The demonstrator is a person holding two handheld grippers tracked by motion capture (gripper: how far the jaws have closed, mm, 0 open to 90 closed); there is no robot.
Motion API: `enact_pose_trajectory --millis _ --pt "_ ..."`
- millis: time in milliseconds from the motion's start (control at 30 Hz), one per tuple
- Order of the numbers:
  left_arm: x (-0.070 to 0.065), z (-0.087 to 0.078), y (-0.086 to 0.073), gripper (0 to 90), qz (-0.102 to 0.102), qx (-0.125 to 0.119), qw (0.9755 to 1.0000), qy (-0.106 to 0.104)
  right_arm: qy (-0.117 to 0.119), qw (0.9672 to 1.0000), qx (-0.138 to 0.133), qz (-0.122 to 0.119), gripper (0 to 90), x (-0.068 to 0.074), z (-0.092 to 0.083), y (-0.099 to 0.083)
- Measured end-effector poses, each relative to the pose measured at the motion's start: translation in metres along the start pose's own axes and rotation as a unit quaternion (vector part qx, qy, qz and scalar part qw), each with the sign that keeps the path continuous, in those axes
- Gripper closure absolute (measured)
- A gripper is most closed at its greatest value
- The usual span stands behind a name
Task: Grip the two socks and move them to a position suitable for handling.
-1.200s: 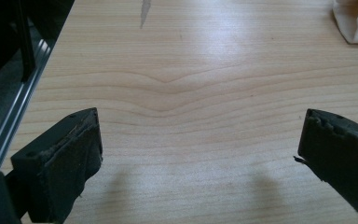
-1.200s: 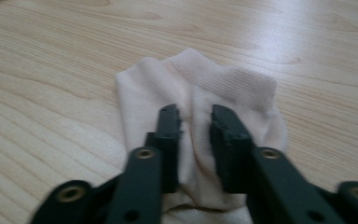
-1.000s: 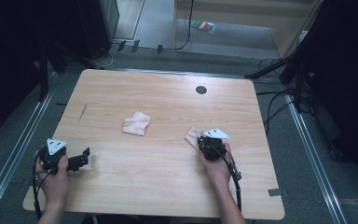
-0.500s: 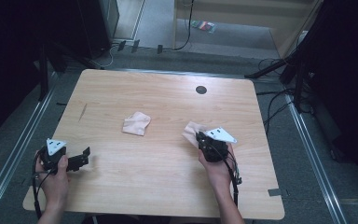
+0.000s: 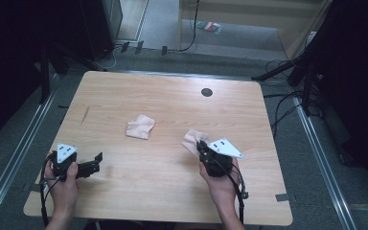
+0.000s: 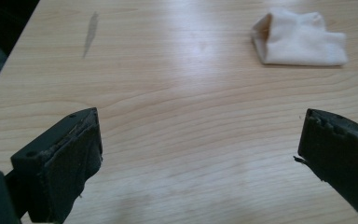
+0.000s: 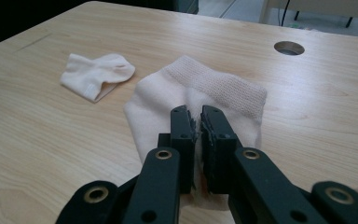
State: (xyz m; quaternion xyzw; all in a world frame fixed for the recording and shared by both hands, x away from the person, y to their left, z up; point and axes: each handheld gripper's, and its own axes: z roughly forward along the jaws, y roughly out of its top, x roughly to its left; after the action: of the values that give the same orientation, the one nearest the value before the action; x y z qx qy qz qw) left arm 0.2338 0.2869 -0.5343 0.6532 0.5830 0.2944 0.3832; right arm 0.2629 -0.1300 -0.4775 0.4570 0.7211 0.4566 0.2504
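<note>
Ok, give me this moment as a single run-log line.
right gripper: shut on near sock | left gripper: open, empty | second sock: mid-table, untouched

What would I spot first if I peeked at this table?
Two pale socks on a wooden table. The right gripper pinches one sock near the table's right side, jaws shut on it. The other sock lies loose mid-table, while the left gripper waits open near the left front.

black claws (image 7: 196,128) with brass-ringed screw holes, grey triangular plates, trailing cables.
</note>
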Motion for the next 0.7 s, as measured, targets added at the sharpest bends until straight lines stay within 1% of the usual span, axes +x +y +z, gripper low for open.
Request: enact_pose_trajectory --millis 33,67,100,133,167,200,233,267,300,333,367,400,433,500,533,567,600,667,700 --pt "-0.002 -0.001 0.001 0.0 -0.003 -0.002 1.0 -0.009 -0.002 1.0 -0.002 -0.004 85.2 0.004 -0.002 -0.002" --pt "-0.004 -0.002 0.001 0.0 -0.006 -0.004 0.9998 -0.017 -0.004 1.0 -0.002 -0.002 85.2 0.009 -0.004 -0.006" --pt "-0.007 -0.002 0.002 0.0 -0.005 -0.006 0.9998 -0.02 -0.004 1.0 -0.002 -0.002 85.2 0.009 -0.004 -0.006" --pt "-0.01 -0.003 0.003 0.0 -0.002 -0.008 0.9997 -0.022 0.0 1.0 0.003 0.0 85.2 0.017 -0.005 -0.012" --pt "-0.013 -0.004 0.003 0.0 0.003 -0.01 0.9996 -0.025 0.0 1.0 0.003 0.0 85.2 0.017 -0.005 -0.012" --pt "-0.016 -0.005 0.004 0.0 0.002 -0.011 0.9995 -0.031 0.0 1.0 0.004 -0.004 85.2 0.021 -0.005 -0.015" --pt "-0.022 -0.006 0.004 0.0 0.001 -0.014 0.999 -0.043 0.005 0.9999 0.01 -0.008 85.2 0.029 -0.004 -0.018" --pt "-0.026 -0.007 0.005 0.0 0.006 -0.015 0.9988 -0.047 0.008 0.9998 0.012 -0.01 85.1 0.033 -0.003 -0.02" --pt "-0.026 -0.007 0.005 0.0 0.006 -0.015 0.9988 -0.047 0.008 0.9998 0.012 -0.01 85.1 0.033 -0.003 -0.02" --pt "-0.03 -0.007 0.005 0.0 0.008 -0.016 0.9985 -0.051 0.013 0.9998 0.012 -0.01 85.1 0.041 -0.003 -0.022" --pt "-0.034 -0.008 0.005 0.0 0.011 -0.016 0.9982 -0.057 0.013 0.9998 0.012 -0.01 85.1 0.041 -0.003 -0.022" --pt "-0.043 -0.008 0.004 0.0 0.019 -0.014 0.9973 -0.07 0.015 0.9997 0.013 -0.01 84.9 0.047 -0.003 -0.026" --pt "-0.043 -0.008 0.004 0.0 0.019 -0.014 0.9973 -0.07 0.015 0.9997 0.013 -0.01 84.9 0.047 -0.003 -0.026" --pt "-0.053 -0.008 0.004 0.0 0.026 -0.012 0.9959 -0.086 0.018 0.9997 0.016 -0.006 85.0 0.052 -0.004 -0.032" --pt "-0.062 -0.007 0.003 0.0 0.032 -0.013 0.9947 -0.097 0.019 0.9995 0.021 -0.011 84.9 0.056 -0.003 -0.037" --pt "-0.062 -0.007 0.003 0.0 0.032 -0.013 0.9947 -0.097 0.019 0.9995 0.021 -0.011 84.9 0.056 -0.003 -0.037" --pt "-0.072 -0.007 0.003 0.0 0.039 -0.013 0.993 -0.111 0.02 0.9993 0.029 -0.011 84.9 0.059 -0.001 -0.04" --pt "-0.08 -0.007 0.002 0.0 0.041 -0.016 0.9916 -0.122 0.02 0.9992 0.032 -0.013 84.7 0.062 0.001 -0.041" --pt "-0.08 -0.007 0.002 0.0 0.041 -0.016 0.9916 -0.122 0.02 0.9992 0.032 -0.013 84.7 0.062 0.001 -0.041"
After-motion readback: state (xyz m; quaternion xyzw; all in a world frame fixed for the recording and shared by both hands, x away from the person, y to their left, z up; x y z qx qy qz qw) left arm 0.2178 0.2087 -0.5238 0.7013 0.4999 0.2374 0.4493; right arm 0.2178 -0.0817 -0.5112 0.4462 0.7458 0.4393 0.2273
